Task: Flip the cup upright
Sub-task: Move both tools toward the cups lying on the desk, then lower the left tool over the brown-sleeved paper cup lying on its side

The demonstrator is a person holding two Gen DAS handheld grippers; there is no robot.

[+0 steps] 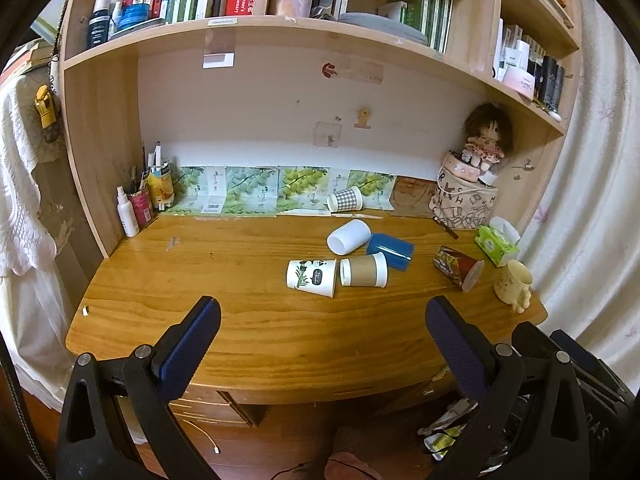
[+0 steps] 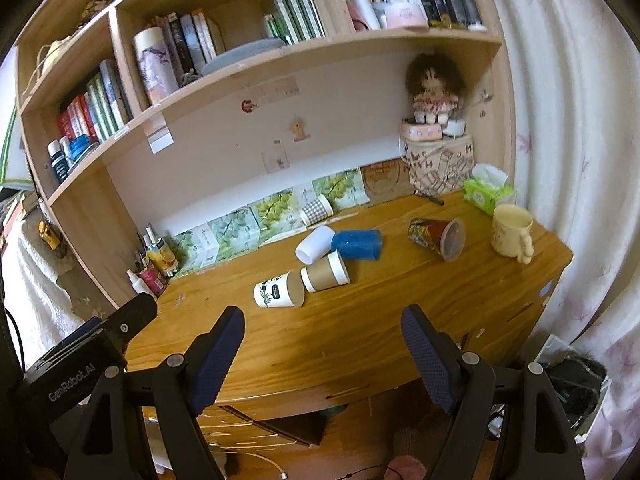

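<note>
Several cups lie on their sides on the wooden desk (image 1: 208, 264): a panda-print paper cup (image 1: 311, 277) (image 2: 279, 289), a brown-sleeved cup (image 1: 363, 270) (image 2: 325, 271), a plain white cup (image 1: 348, 236) (image 2: 315, 243), a blue cup (image 1: 390, 250) (image 2: 357, 243), a checked cup (image 1: 345, 199) (image 2: 317, 209) at the back, and a red patterned cup (image 1: 458, 266) (image 2: 437, 235). A cream mug (image 1: 513, 284) (image 2: 512, 232) stands upright at the right. My left gripper (image 1: 322, 318) and right gripper (image 2: 323, 330) are open and empty, held back over the desk's front edge.
Pens and a spray bottle (image 1: 127, 213) stand at the back left. A doll (image 1: 484, 138) sits on a bag at the back right, with a green tissue pack (image 1: 496, 242) beside it. Bookshelves (image 1: 256, 36) hang over the desk. A curtain (image 2: 568, 140) is at the right.
</note>
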